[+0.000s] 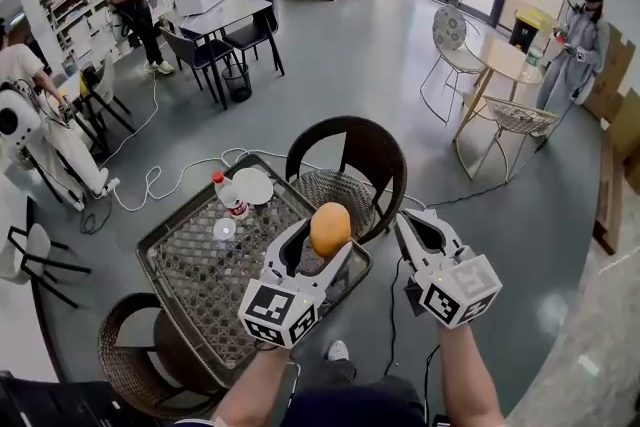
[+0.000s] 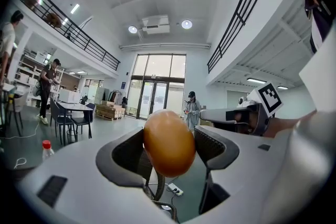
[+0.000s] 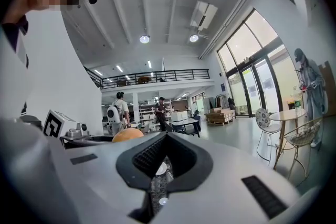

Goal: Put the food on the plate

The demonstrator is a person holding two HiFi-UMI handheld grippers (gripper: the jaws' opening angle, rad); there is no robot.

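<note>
Orange, smooth food [image 1: 330, 227] sits pinched in the left gripper's [image 1: 322, 245] jaws above the wicker worktop [image 1: 195, 270], short of the white plate [image 1: 253, 185]. Its rounded surface could slip out. The right gripper's [image 1: 408, 223] jaws are pressed together, empty.

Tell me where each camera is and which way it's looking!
Head view: on the person's head, looking down at the table; forearms, left gripper, right gripper show.
Left gripper view: on the left gripper, facing the glass doors past the food it grips; shirt shows.
Right gripper view: on the right gripper, facing the room over shut jaws; shirt shows.
Shared: both gripper views show the food.
</note>
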